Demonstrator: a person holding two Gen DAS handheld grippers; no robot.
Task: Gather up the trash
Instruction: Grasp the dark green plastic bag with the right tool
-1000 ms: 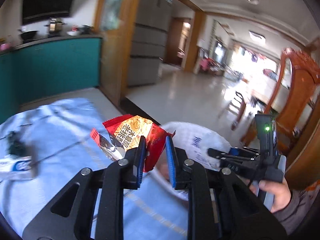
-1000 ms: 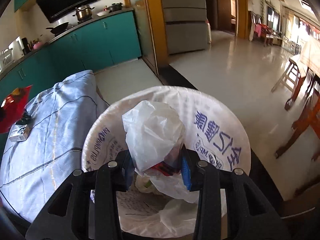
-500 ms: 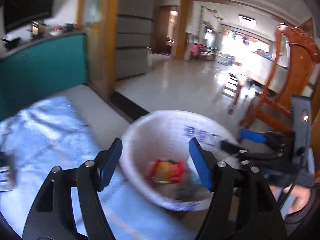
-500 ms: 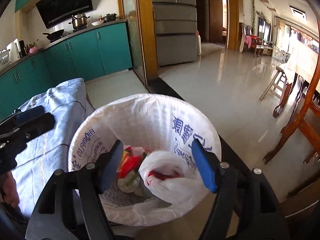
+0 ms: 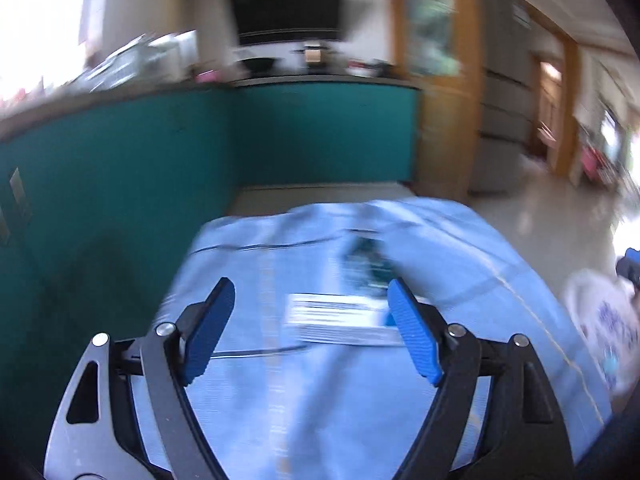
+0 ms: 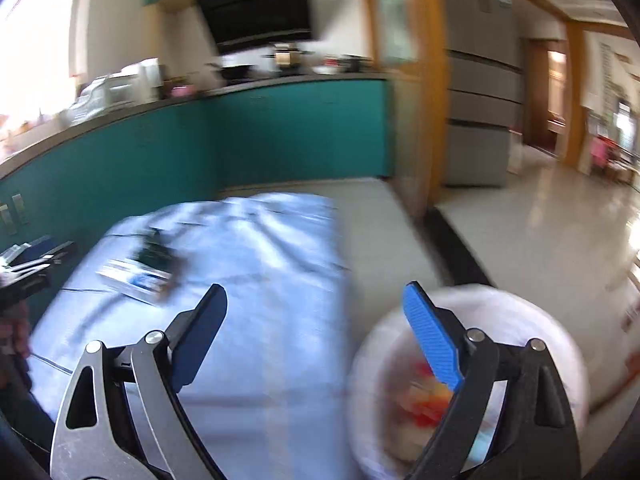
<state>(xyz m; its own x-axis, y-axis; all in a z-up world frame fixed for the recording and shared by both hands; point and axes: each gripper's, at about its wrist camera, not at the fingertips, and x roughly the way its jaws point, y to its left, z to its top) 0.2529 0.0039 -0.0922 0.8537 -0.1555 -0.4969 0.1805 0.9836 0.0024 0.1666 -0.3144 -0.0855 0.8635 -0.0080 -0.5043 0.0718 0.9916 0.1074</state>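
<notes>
Both views are motion-blurred. My left gripper (image 5: 310, 330) is open and empty above a table covered in light blue cloth (image 5: 304, 412). A flat white packet (image 5: 340, 320) lies just ahead between its fingers, with a small dark item (image 5: 366, 266) behind it. My right gripper (image 6: 316, 336) is open and empty, over the cloth's right edge. The white-lined trash bin (image 6: 560, 344) sits below its right finger, holding red and orange wrappers (image 6: 424, 400). The packet (image 6: 134, 280) and dark item (image 6: 156, 250) show at its left.
Teal kitchen cabinets (image 5: 160, 152) stand behind the table, with a counter of pots above. A wooden door frame (image 6: 434, 120), a grey fridge (image 6: 480, 112) and open tiled floor (image 6: 540, 240) lie to the right. The bin's edge (image 5: 600, 320) shows at the left view's right side.
Both grippers let go of their trash into the bin, opened wide, then swung left from the bin toward the blue-clothed table. The red wrapper and white plastic bag now lie in the bin.
</notes>
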